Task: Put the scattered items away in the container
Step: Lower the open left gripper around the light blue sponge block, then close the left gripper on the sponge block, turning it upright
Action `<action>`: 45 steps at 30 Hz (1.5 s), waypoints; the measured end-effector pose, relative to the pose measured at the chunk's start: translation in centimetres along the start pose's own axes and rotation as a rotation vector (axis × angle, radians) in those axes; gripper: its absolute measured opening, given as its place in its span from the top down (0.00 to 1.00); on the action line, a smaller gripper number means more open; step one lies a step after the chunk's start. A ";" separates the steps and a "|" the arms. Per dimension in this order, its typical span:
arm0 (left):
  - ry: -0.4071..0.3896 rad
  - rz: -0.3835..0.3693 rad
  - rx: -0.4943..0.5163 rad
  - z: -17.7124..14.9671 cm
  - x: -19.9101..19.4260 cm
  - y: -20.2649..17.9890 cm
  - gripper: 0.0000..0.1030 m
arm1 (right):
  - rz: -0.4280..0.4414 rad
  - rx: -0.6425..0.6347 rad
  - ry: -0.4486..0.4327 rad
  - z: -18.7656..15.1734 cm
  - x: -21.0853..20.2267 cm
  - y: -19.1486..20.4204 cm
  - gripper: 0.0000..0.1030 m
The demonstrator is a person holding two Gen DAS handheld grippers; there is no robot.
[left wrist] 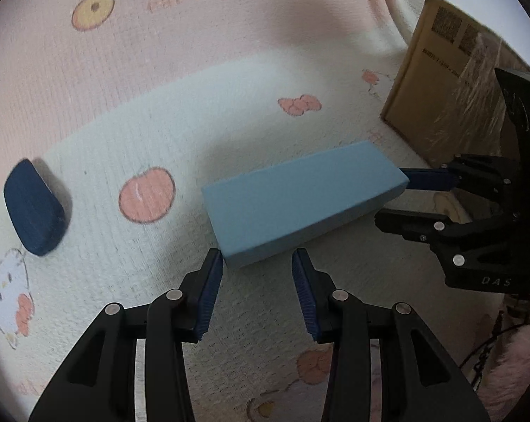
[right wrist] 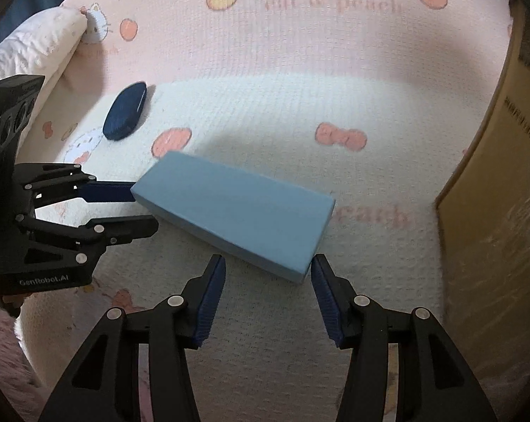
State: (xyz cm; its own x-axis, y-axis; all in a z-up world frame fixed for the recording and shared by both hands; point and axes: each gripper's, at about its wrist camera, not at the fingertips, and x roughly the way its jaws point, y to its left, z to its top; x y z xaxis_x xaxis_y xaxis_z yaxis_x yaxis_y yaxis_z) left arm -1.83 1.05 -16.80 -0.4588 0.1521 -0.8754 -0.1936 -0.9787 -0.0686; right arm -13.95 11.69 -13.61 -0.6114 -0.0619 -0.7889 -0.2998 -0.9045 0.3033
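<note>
Blue box (left wrist: 300, 200) on mat (left wrist: 159, 70) | left tongs (left wrist: 257, 293) — open, empty | right tongs (right wrist: 267, 297) — open, empty

left gripper (left wrist: 258, 260) | black linkage frames | ribbed blue pads | silver rivets | right gripper (right wrist: 268, 263) same

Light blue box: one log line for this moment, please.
left gripper open, at light blue box end | right gripper open, opposite end | cardboard box beside | dark blue case untouched
</note>
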 end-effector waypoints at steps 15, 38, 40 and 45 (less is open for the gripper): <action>-0.040 -0.169 -0.319 6.0 1.9 6.0 0.57 | 0.043 0.107 -0.046 5.4 0.8 -3.1 0.53; 0.030 -0.210 -0.453 3.7 1.8 5.7 0.52 | 0.094 0.268 0.044 5.9 3.2 -5.6 0.49; 0.035 -0.234 -0.475 3.0 1.8 5.6 0.52 | 0.112 0.287 0.032 5.8 3.1 -5.9 0.52; 0.032 -0.277 -0.528 2.8 2.9 5.9 0.55 | 0.108 0.253 0.060 5.4 3.1 -5.0 0.63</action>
State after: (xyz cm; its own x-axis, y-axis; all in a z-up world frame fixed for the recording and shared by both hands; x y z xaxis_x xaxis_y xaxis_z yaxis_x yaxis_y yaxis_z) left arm -6.71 -3.95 -18.38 -0.4249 0.4153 -0.8043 0.1585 -0.8407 -0.5178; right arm -18.31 18.30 -14.73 -0.6076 -0.1836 -0.7727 -0.4134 -0.7576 0.5051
